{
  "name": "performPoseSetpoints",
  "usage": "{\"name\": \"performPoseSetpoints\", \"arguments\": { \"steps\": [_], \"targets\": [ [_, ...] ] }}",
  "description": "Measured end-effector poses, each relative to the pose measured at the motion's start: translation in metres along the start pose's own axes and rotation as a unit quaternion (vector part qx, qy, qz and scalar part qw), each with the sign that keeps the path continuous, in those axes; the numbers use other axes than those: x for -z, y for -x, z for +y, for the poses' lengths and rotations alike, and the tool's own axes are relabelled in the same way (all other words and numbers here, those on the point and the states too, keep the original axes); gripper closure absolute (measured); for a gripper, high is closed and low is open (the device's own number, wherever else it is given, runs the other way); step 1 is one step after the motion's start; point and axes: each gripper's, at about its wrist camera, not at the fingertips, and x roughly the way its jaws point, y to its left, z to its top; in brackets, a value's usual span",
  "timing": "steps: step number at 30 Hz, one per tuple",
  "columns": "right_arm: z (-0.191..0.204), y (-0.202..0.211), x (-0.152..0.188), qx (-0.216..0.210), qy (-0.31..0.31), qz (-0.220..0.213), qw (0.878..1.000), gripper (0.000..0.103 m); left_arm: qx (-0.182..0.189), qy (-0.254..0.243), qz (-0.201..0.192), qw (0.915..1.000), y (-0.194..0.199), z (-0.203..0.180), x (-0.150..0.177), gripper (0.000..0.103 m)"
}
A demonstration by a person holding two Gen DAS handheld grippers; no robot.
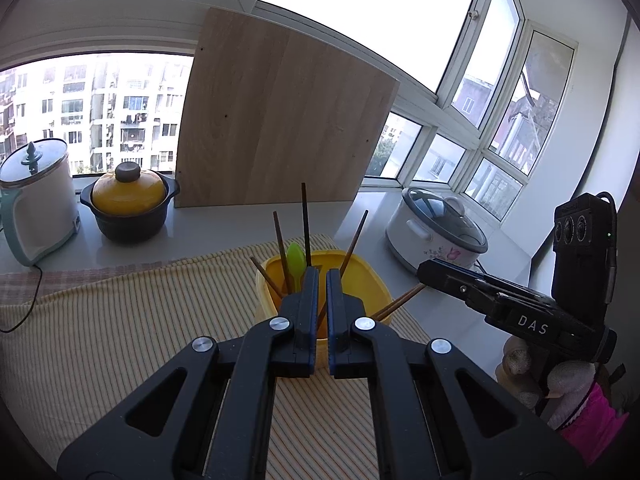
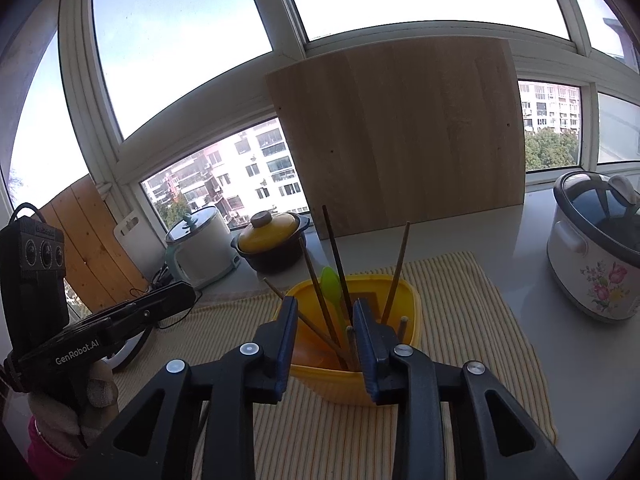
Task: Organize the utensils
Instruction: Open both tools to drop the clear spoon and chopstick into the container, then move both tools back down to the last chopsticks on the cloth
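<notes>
A: Where are the utensils sitting rn?

B: All in the yellow tub (image 2: 352,380) on the striped cloth (image 2: 460,300); brown chopsticks (image 2: 334,248) are leaning every which way, and a green spoon (image 2: 333,284) is poking up among them.

A: And the right gripper (image 2: 325,344)?

B: It's hanging just over the tub's near rim w/ its fingers parted; a couple of stick ends are showing in the gap, but the pads aren't pressing on anything (looks like a release, tho that's my guess).

A: Left gripper (image 1: 322,312)?

B: Fingers are sitting close together w/ nothing clamped; it's pointing at the tub from its own side.

A: So which step are we at?

B: Seems a drop-off into the tub is finishing; in the left view one pair of chopsticks (image 1: 398,302) is sticking out low past the tub's right side, can't tell if it's resting on the rim or lying beside it.

A: Next move?

B: Prob. backing the right one straight out w/o snagging the leaning sticks; then checking on that stray pair.
</notes>
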Motion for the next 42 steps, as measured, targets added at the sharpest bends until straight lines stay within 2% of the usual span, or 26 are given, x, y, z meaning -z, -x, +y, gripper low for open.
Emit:
{"name": "performPoseSetpoints", "arguments": {
  "steps": [11, 14, 18, 25, 27, 28, 30, 32, 33, 35, 42],
  "targets": [
    [0.017, 0.012, 0.007, -0.003, 0.009, -0.012, 1.000, 0.071, -0.043, -0.022, -0.009, 0.9988, 0.034, 0.006, 0.019, 0.103],
    [0.027, 0.014, 0.011, -0.003, 0.022, -0.017, 1.000, 0.061, -0.056, -0.025, -0.016, 0.9980, 0.044, 0.010, 0.023, 0.103],
    [0.041, 0.022, 0.015, 0.004, 0.045, -0.030, 0.999, 0.058, -0.074, -0.036, -0.020, 0.9964, 0.055, 0.014, 0.028, 0.103],
    [0.060, 0.032, 0.025, -0.004, 0.069, -0.040, 0.997, 0.043, -0.091, -0.043, -0.015, 0.9948, 0.067, 0.021, 0.042, 0.102],
    [0.066, 0.034, 0.029, -0.004, 0.077, -0.043, 0.996, 0.033, -0.096, -0.045, -0.012, 0.9943, 0.070, 0.024, 0.047, 0.102],
    [0.068, 0.035, 0.031, -0.004, 0.080, -0.045, 0.996, 0.031, -0.099, -0.044, -0.011, 0.9941, 0.073, 0.027, 0.051, 0.099],
    [0.072, 0.037, 0.036, -0.004, 0.085, -0.048, 0.995, 0.026, -0.105, -0.039, -0.011, 0.9937, 0.078, 0.033, 0.056, 0.085],
    [0.075, 0.039, 0.042, -0.001, 0.088, -0.052, 0.995, 0.021, -0.113, -0.035, -0.014, 0.9929, 0.085, 0.042, 0.064, 0.066],
    [0.077, 0.040, 0.045, -0.002, 0.089, -0.054, 0.995, 0.013, -0.120, -0.033, -0.015, 0.9922, 0.088, 0.046, 0.067, 0.063],
    [0.080, 0.040, 0.053, -0.004, 0.094, -0.053, 0.994, 0.007, -0.132, -0.028, -0.005, 0.9908, 0.090, 0.057, 0.075, 0.062],
    [0.087, 0.030, 0.085, 0.001, 0.114, -0.020, 0.993, 0.006, -0.155, 0.019, 0.062, 0.9857, 0.085, 0.105, 0.110, 0.062]
  ]
}}
